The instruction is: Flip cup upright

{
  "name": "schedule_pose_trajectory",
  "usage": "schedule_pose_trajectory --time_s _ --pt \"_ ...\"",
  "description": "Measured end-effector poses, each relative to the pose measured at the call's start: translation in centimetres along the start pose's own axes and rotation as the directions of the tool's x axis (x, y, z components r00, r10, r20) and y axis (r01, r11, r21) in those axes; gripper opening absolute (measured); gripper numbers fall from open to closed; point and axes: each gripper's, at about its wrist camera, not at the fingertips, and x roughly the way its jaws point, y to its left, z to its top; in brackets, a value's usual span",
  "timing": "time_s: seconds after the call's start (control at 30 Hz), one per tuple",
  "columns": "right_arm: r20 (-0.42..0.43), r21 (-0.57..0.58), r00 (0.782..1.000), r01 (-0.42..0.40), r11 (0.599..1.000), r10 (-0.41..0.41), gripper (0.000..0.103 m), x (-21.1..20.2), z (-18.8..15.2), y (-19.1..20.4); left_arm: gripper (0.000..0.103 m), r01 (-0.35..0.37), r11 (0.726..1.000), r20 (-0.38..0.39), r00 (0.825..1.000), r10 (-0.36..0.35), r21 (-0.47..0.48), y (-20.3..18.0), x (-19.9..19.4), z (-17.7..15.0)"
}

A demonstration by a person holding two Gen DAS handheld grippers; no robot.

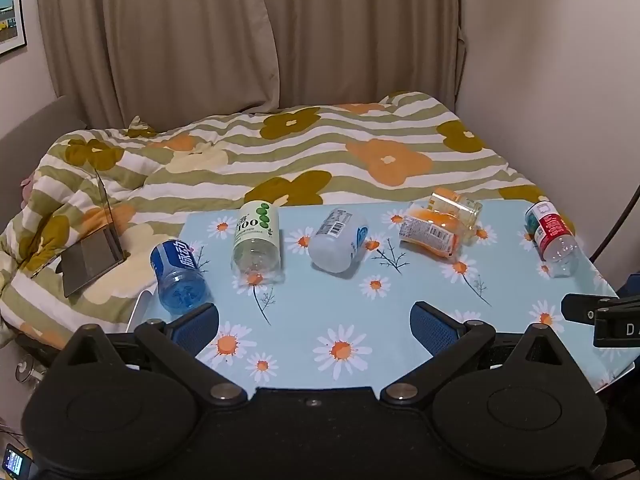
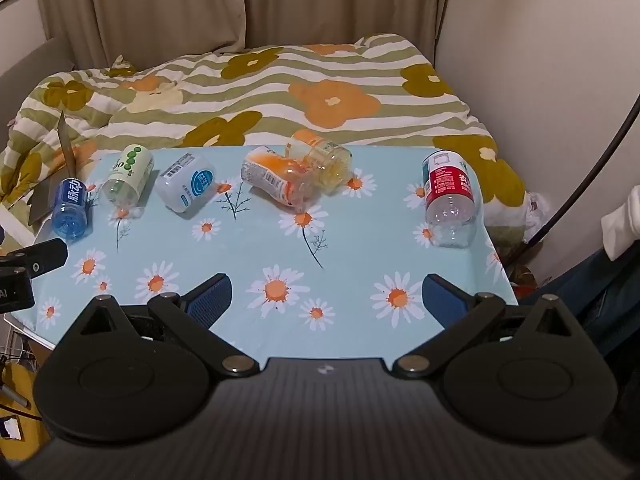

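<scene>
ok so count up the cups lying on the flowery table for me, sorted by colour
Blue cup: 1
Green-labelled cup: 1
White cup: 1
Orange cup: 1
Clear yellowish cup: 1
Red-labelled cup: 1
Total: 6, all on their sides on the table.

- A home bedroom: a bed (image 1: 280, 160) fills the middle of the room, under a quilt (image 2: 280, 92) striped green and white with large orange and olive flowers.
- Beige curtains (image 1: 180, 32) hang full-length behind the bed.
- A framed picture (image 1: 10, 16) hangs on the left wall.
- A small table with a daisy-print cloth (image 2: 280, 264) stands against the bed's foot.
</scene>
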Motion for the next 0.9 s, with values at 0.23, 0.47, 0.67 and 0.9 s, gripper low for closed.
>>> schedule_pose_trajectory --time_s 0.23,0.47,0.67,0.9 --pt "-0.001 0.001 1.000 0.001 1.000 -0.001 0.103 0.09 -0.01 -0.05 0.103 0.003 1.000 0.007 1.000 -0.003 -0.006 0.34 -0.08 0.11" --pt "-0.001 0.001 1.000 0.002 1.000 -0.002 0.103 -0.04 0.00 0.21 0.103 0.004 1.000 0.006 1.000 -0.004 -0.006 0.42 -0.05 0.20" --pt "-0.002 0.002 1.000 0.003 1.000 -0.003 0.103 -0.06 0.01 0.26 0.103 0.004 1.000 0.005 1.000 -0.004 -0.007 0.46 -0.09 0.24" --pt "-0.002 0.001 1.000 0.002 1.000 -0.002 0.103 -0.18 0.02 0.29 0.103 0.005 1.000 0.006 1.000 -0.004 -0.006 0.41 -0.09 0.22"
